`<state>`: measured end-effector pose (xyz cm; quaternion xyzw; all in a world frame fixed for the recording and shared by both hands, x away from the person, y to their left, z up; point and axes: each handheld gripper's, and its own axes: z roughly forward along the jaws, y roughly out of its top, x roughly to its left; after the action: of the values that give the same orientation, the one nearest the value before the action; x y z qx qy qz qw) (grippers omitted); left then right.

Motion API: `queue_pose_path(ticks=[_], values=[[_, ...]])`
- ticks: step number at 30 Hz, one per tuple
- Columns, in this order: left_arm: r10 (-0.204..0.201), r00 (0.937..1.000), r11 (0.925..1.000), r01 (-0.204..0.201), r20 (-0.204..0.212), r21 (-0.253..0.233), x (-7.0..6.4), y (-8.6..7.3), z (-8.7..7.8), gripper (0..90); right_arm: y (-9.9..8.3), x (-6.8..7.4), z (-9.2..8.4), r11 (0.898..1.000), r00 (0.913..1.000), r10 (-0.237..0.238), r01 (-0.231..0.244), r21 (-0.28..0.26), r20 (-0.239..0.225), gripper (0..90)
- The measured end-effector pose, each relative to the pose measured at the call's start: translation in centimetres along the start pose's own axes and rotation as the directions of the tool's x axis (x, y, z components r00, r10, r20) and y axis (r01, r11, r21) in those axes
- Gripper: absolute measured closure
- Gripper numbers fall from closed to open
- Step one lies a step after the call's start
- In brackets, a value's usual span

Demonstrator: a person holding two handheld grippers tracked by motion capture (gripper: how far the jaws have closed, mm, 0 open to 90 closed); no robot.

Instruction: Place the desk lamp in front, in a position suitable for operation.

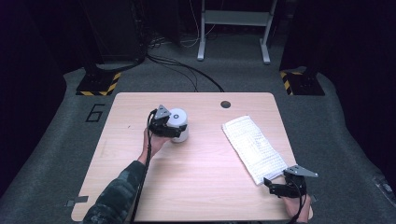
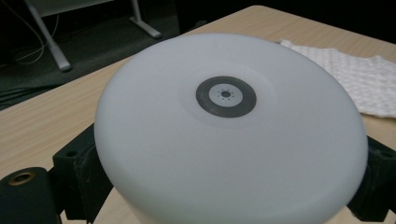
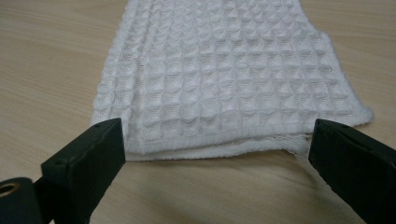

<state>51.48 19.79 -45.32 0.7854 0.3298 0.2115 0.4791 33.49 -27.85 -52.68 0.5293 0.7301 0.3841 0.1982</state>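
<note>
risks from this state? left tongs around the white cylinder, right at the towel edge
1. The left tongs straddle the smooth white cylinder near its top at a wide span; it could slip or tip if lifted.
2. The right tongs stand open before the folded waffle towel; closing may catch just one layer and unfold it.
</note>
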Motion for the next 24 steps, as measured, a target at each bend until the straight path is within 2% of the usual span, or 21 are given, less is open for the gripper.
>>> queue_pose_path(ticks=[2, 4, 5, 6, 7, 8, 10, 11, 14, 15, 17, 19, 20, 21, 23, 24], values=[[-0.003, 0.9998, 0.9998, 0.003, 0.022, -0.017, -0.4, 0.3, -0.6, 8.9, 0.0, 0.0, 0.0, 1.000, 1.0000, 0.001, -0.001, 0.006, -0.002, 3.2], [-0.008, 0.9997, 0.9993, 0.009, 0.025, -0.035, -0.7, 0.4, -0.9, 8.9, 0.0, 0.0, 0.0, 1.000, 1.0000, 0.000, 0.000, -0.001, -0.001, 3.3], [0.002, 0.9988, 0.9997, -0.001, 0.049, -0.025, -1.0, 0.6, -1.4, 8.9, 0.0, 0.0, 0.0, 1.000, 1.0000, 0.001, -0.001, -0.001, -0.001, 3.3], [0.002, 0.9990, 0.9991, 0.000, 0.046, -0.042, -1.4, 0.7, -1.6, 8.9, 0.0, 0.0, 0.0, 1.000, 1.0000, 0.001, -0.001, -0.001, 0.000, 3.3], [0.020, 0.9976, 0.9994, -0.018, 0.066, -0.029, -1.6, 0.7, -2.0, 9.0, 0.0, 0.0, 0.0, 1.000, 1.0000, 0.000, 0.000, -0.001, 0.000, 3.3], [0.010, 0.9975, 0.9990, -0.007, 0.070, -0.045, -1.9, 0.7, -2.1, 8.9, 0.0, 0.0, 0.0, 1.000, 1.0000, 0.002, -0.002, -0.001, 0.000, 3.4], [0.023, 0.9962, 0.9988, -0.019, 0.084, -0.046, -2.2, 0.7, -2.6, 8.9, 0.0, 0.0, 0.0, 1.000, 1.0000, 0.000, 0.000, -0.001, 0.000, 3.4], [0.027, 0.9951, 0.9991, -0.024, 0.095, -0.035, -2.4, 0.8, -2.8, 8.9, 0.0, 0.0, 0.0, 1.000, 1.0000, 0.002, -0.001, -0.004, 0.003, 3.4], [0.040, 0.9946, 0.9985, -0.036, 0.096, -0.041, -2.9, 0.7, -3.1, 8.9, 0.0, 0.0, 0.0, 1.000, 1.0000, -0.004, 0.004, -0.005, -0.001, 3.4], [0.058, 0.9923, 0.9981, -0.055, 0.110, -0.025, -3.2, 0.7, -3.5, 9.0, 0.0, 0.0, 0.0, 1.000, 1.0000, 0.001, -0.001, -0.001, 0.000, 3.4], [0.056, 0.9924, 0.9982, -0.053, 0.109, -0.028, -3.6, 0.5, -3.6, 9.0, 0.0, 0.0, 0.0, 1.000, 1.0000, 0.000, 0.000, -0.001, -0.002, 3.4], [0.051, 0.9907, 0.9986, -0.050, 0.126, -0.017, -3.8, 0.3, -3.7, 9.0, 0.0, 0.1, 0.0, 1.000, 1.0000, 0.001, -0.001, -0.002, 0.000, 3.4], [0.059, 0.9900, 0.9981, -0.056, 0.129, -0.023, -4.1, 0.2, -3.7, 9.0, 0.0, 0.0, 0.0, 1.000, 1.0000, 0.000, 0.000, -0.001, 0.000, 3.4], [0.059, 0.9879, 0.9983, -0.058, 0.143, -0.010, -4.2, 0.2, -3.9, 8.9, 0.0, 0.0, 0.0, 1.000, 1.0000, -0.005, 0.005, -0.004, -0.002, 3.4], [0.065, 0.9876, 0.9979, -0.063, 0.143, -0.013, -4.6, 0.0, -3.9, 9.0, 0.0, 0.0, 0.0, 1.000, 1.0000, -0.004, 0.004, -0.003, -0.002, 3.3], [0.068, 0.9852, 0.9976, -0.069, 0.157, -0.002, -4.8, 0.0, -4.0, 9.0, 0.0, 0.0, 0.0, 1.000, 1.0000, -0.006, 0.006, -0.004, -0.001, 3.3]])
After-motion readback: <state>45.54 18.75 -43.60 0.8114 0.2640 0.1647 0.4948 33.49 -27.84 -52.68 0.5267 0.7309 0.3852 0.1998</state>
